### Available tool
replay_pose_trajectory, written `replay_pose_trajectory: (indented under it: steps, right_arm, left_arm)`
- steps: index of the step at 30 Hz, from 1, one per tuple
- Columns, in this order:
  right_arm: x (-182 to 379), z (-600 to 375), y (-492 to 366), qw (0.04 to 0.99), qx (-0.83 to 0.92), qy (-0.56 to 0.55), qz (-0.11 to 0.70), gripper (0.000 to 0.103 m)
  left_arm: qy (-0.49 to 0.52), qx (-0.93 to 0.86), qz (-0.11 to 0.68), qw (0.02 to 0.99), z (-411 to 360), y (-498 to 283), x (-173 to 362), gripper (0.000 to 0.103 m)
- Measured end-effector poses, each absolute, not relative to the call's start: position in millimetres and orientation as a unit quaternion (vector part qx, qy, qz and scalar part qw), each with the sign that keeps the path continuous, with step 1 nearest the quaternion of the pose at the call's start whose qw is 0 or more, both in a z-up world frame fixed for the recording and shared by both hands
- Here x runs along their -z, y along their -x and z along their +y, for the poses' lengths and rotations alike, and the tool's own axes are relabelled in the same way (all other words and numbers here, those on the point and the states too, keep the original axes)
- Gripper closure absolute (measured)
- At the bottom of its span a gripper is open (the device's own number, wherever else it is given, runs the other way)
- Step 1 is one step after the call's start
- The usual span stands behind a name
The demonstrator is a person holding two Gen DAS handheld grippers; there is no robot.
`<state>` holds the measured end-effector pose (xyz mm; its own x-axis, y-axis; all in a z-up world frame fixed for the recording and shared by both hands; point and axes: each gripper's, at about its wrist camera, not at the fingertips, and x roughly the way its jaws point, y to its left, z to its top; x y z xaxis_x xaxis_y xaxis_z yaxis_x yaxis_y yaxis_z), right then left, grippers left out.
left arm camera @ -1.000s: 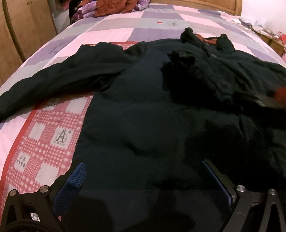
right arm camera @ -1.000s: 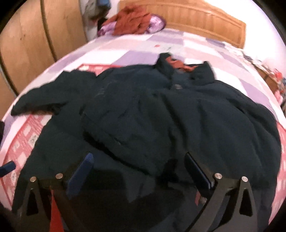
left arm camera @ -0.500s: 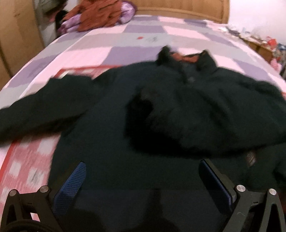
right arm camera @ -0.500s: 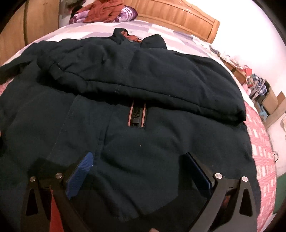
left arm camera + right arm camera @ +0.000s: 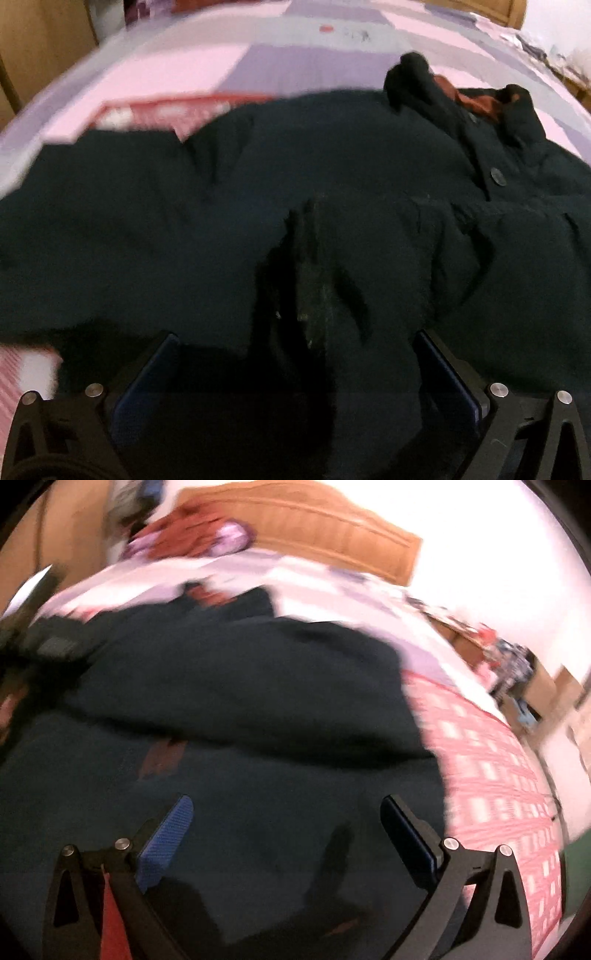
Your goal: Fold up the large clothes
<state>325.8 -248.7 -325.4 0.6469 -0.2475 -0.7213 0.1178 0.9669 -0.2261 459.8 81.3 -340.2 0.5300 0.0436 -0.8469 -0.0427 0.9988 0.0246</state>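
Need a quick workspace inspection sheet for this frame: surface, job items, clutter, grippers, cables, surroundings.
Surface: bed, pink and purple check cover; red-check sheet under the coat.
Job's things: dark coat spread out, collar away from the cameras, one sleeve folded across the front.
Clutter: clothes heap by the headboard.
Grippers: left gripper open; right gripper open; both empty.
Cables: nothing seen.
Surroundings: wooden headboard, wardrobe, boxes beside the bed, blurred.
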Motion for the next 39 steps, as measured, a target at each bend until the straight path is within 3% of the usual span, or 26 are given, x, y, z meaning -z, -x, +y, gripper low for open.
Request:
replay_pose_trajectory:
  steps: [6, 10, 13, 18, 22, 26, 31, 35, 39]
  right_arm:
    - [311.3, -271.6, -353.9, 0.905, 0.046, 0.159, 0.393, 0.001]
    - [267.1, -302.7, -344.8, 0.933, 0.078, 0.111, 0.332, 0.001]
    - [255.7, -350.6, -354.7, 0.932, 0.119, 0.04, 0.34, 0.0]
    - [275.2, -367.7, -417.0, 0.914, 0.139, 0.036, 0.38, 0.001]
    - [330.7, -377.2, -478.0, 0.872, 0.169, 0.027, 0.458, 0.001]
    - [352.5, -422.2, -494.6, 0.858, 0.211, -0.022, 0.468, 0.001]
    - [329.8, -391.8, -470.4, 0.881, 0.245, 0.023, 0.405, 0.002]
    - [301.9, -323.8, -422.4, 0.932, 0.159, 0.051, 0.321, 0.002]
    - [327.2, -268.3, -430.8, 0.926, 0.053, 0.1, 0.361, 0.002]
  left_arm:
    - [0.018, -0.04, 0.472, 0.881, 83.2, -451.9, 348.7, 0.0]
    - [-0.001, -0.032, 0.448, 0.893, 77.8, -450.0, 354.8, 0.0]
    - [0.002, -0.037, 0.427, 0.903, 74.7, -447.6, 359.9, 0.0]
    - [-0.009, -0.041, 0.41, 0.911, 69.9, -446.0, 364.0, 0.0]
    - [-0.01, -0.034, 0.404, 0.914, 69.4, -445.8, 364.1, 0.0]
    - [-0.022, -0.016, 0.4, 0.916, 62.6, -445.4, 365.2, 0.0]
    - [-0.012, -0.015, 0.401, 0.916, 65.0, -444.0, 365.1, 0.0]
    - [-0.013, -0.015, 0.4, 0.916, 65.1, -444.1, 365.0, 0.0]
    - [-0.011, -0.014, 0.399, 0.917, 66.1, -443.8, 364.7, 0.0]
